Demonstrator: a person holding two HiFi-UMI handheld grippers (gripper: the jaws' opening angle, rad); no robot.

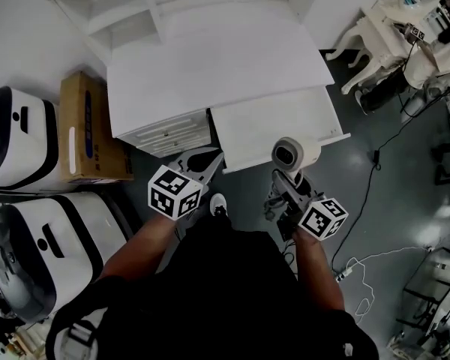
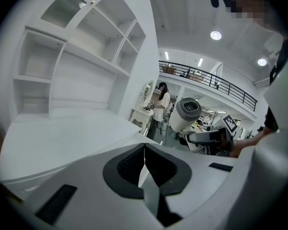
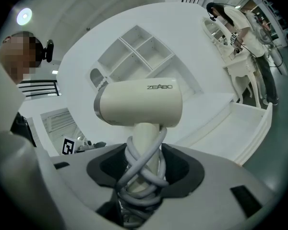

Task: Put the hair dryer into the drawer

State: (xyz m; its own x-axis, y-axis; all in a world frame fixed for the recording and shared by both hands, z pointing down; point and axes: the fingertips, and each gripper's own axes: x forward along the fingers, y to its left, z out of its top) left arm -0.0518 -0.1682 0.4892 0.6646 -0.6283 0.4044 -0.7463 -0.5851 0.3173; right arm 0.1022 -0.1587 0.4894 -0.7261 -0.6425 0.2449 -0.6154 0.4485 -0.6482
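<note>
A cream hair dryer with its grey cord wound round the handle is held upright by my right gripper, just in front of the open white drawer. In the right gripper view the jaws are shut on the handle and cord of the dryer, and the drawer lies at the right. My left gripper hovers by the drawer's left front corner. Its jaws are shut with nothing between them. The left gripper view also shows the dryer from the side.
The white desk carries a shelf unit at the back and a closed drawer bank left of the open drawer. A cardboard box and two white cases stand at the left. Cables lie on the floor at the right.
</note>
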